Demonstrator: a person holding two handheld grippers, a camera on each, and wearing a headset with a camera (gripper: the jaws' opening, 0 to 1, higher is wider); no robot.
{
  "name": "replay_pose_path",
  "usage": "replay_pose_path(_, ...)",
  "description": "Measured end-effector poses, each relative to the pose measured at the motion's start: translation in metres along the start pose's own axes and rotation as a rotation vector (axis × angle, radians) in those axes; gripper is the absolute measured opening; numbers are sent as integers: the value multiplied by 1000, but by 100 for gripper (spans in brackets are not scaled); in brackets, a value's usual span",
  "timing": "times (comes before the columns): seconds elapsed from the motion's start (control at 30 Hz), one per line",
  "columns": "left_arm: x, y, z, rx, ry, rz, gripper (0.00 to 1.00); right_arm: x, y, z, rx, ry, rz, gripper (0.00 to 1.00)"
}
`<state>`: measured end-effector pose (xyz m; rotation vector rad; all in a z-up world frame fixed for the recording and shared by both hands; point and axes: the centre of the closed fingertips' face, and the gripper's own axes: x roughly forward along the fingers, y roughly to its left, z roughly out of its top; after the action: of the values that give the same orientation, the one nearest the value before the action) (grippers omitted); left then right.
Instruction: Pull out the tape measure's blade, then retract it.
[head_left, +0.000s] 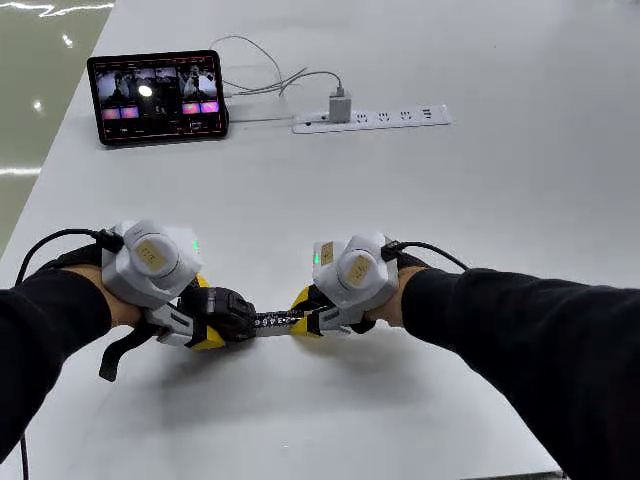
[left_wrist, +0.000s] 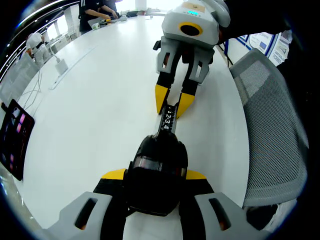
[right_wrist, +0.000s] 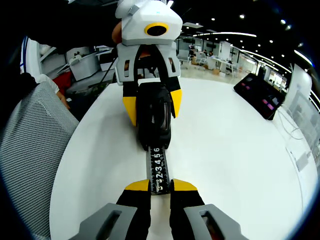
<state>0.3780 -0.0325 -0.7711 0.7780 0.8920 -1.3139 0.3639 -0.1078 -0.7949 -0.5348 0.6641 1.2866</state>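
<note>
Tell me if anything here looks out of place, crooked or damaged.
Nothing stands out. The left hand-held gripper holds the tape measure, and its blade runs straight to the right hand-held gripper pinching its tip.

You're at a broad white workbench (head_left: 480, 200), with a lit tablet (head_left: 157, 95) and a power strip (head_left: 375, 118) at its far side. Glossy greenish floor (head_left: 40, 90) on your left, a grey mesh chair (left_wrist: 270, 125) at the bench's edge, ceiling lights (right_wrist: 240, 16) overhead.

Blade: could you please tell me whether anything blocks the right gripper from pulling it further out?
Nothing visible does. The right gripper pinches the blade, the left gripper holds the case; the tablet and power strip lie far off.
</note>
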Motion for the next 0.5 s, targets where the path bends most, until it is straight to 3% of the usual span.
replay_pose_path(0.5, 0, 0, 0, 4, 2, 6, 33, -6, 0, -6, 14, 4, -7, 9)
